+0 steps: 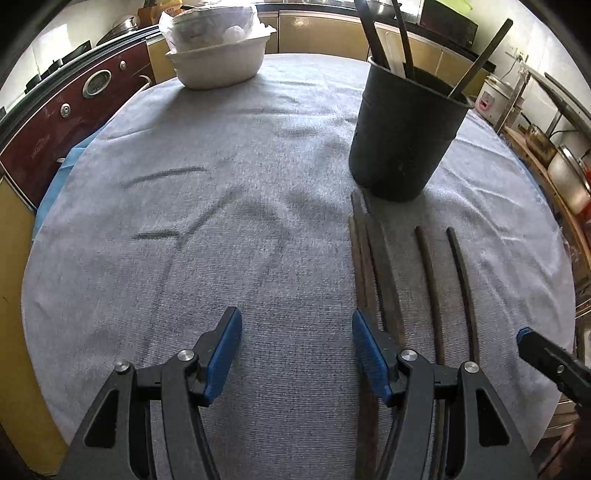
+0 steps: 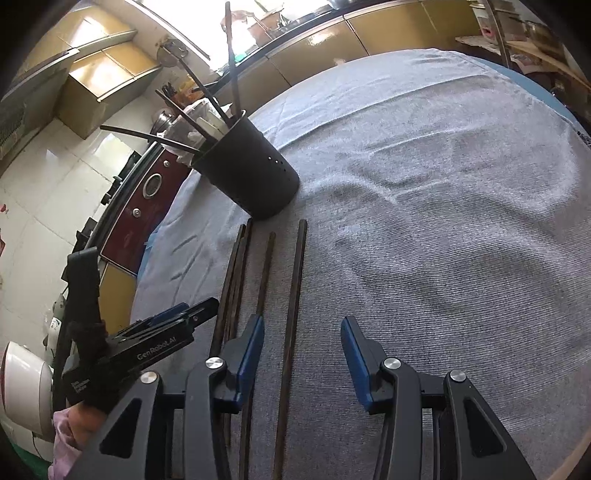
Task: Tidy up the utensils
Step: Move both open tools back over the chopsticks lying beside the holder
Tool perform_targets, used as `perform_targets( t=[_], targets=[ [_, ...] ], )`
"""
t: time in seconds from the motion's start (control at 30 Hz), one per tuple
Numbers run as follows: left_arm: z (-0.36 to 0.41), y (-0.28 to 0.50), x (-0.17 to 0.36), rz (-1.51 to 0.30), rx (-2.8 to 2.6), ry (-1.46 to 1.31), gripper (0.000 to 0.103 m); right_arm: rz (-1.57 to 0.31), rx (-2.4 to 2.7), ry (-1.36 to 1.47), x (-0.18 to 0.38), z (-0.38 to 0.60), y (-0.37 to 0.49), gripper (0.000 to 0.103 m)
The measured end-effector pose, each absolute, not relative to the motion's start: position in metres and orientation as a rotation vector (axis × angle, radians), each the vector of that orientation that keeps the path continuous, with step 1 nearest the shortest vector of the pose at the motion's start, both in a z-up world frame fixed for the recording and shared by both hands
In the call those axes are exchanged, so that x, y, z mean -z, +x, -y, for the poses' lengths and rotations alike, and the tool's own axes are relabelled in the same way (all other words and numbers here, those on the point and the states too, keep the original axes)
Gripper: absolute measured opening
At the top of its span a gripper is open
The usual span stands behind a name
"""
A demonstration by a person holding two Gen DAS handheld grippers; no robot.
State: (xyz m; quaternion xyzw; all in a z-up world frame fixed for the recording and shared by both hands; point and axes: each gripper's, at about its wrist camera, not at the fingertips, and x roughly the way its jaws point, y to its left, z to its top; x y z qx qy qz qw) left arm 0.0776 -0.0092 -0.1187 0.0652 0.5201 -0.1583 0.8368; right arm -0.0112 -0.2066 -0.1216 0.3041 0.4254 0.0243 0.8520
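Both tongs, left tongs and right tongs, stand spread, pinching nothing. Loose chopsticks lie on the tabletop at six o'clock of the black holder. Risk: the bundled chopsticks lie touching, so a pinch may lift several.

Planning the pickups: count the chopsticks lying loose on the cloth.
5: a bunch of three in front of the black holder, a fourth chopstick to its right, a fifth chopstick further right. The bunch may hide more.

Daylight is entering from the window, glaring off cabinets; fisheye distortion is bending darkened edges.
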Motion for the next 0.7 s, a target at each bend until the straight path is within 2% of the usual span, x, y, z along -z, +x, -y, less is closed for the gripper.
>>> perform_targets(
  t=[0.2, 0.37, 0.7],
  targets=[
    [0.015, 0.078, 0.122, -1.087, 0.341, 0.155, 0.064, -0.899, -0.055, 0.661, 0.125, 0.209, -0.012, 0.047],
    [0.016, 0.085, 0.124, -1.092, 0.338, 0.142, 0.071, -0.901, -0.052, 0.666, 0.128, 0.211, -0.012, 0.047],
    [0.024, 0.096, 0.126, -1.077, 0.325, 0.191, 0.072, -0.911, -0.043, 0.670, 0.132, 0.213, -0.008, 0.047]
  ],
)
